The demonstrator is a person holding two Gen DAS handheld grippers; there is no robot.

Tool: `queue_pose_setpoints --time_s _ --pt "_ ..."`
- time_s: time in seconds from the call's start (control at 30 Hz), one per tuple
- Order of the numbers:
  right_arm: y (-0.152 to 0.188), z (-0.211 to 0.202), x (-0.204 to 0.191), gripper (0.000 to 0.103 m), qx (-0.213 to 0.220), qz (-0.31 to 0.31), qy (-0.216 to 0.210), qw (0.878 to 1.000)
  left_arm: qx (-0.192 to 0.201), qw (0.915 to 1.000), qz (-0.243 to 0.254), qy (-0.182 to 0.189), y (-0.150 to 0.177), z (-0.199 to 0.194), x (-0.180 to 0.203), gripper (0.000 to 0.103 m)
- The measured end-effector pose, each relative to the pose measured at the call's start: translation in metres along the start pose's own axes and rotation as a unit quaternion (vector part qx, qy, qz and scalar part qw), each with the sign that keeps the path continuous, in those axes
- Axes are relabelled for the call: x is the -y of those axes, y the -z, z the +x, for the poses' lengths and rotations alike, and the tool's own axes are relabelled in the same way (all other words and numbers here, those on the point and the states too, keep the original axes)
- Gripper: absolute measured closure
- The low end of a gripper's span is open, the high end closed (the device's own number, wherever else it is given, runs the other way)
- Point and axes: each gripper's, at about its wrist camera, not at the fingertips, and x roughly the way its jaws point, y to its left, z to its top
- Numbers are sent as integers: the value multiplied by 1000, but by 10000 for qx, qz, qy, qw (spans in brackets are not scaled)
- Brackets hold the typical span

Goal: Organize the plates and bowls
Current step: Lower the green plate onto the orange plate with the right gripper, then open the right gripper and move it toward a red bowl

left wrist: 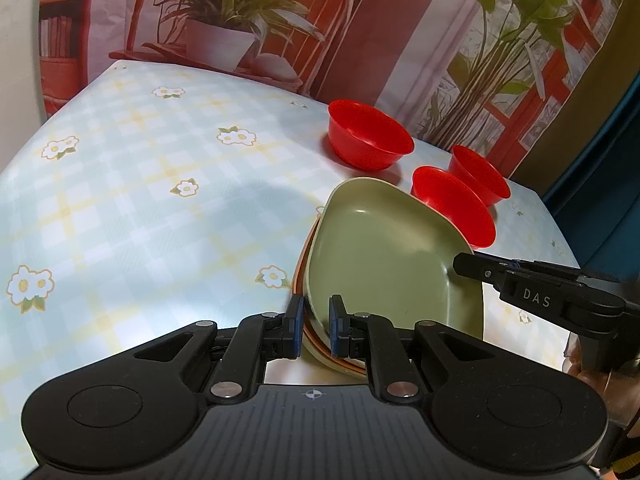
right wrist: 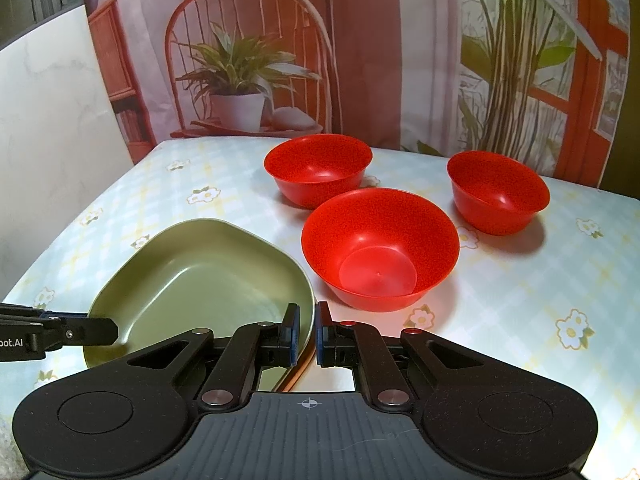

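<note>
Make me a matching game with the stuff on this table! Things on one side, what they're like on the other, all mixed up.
Things:
1. green plate
2. nearest red bowl
3. tablecloth
4. left tool

What they're like:
A. pale blue checks with white flowers
B. clamped shut on a plate rim
C. empty, standing beside the plate
D. lying on top of other plates

Pairs: 1-D, 2-C, 3-A, 4-B

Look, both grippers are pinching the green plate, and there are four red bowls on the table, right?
Nearly. Both the left gripper and the right gripper pinch the rim of the green plate, but the right wrist view shows three red bowls, not four, on the table.
</note>
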Motion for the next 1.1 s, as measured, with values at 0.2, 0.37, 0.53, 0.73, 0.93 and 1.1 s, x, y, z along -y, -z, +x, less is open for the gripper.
queue_pose_setpoints --time_s 0.2,0.37,0.53,0.73,0.93,1.1 --pt "0 0 0 95 -1 2 -5 10000 -27 10000 -22 0 1 1 -1 88" --pt "0 0 -1 95 20 -3 -23 10000 -33 10000 -24 12 0 2 -1 88" --pt "0 2 -1 95 -4 1 -35 10000 -29 10000 -25 16 0 2 -1 88" --pt "-1 -2 3 91 65 86 14 9999 107 9999 -76 58 -2 -3 -2 88" --pt "3 2 1 88 -10 82 1 10000 345 9993 -107 -7 -12 -9 -5 88" --pt "7 3 0 86 -42 73 31 10000 260 9995 -157 -36 -10 -1 -7 88"
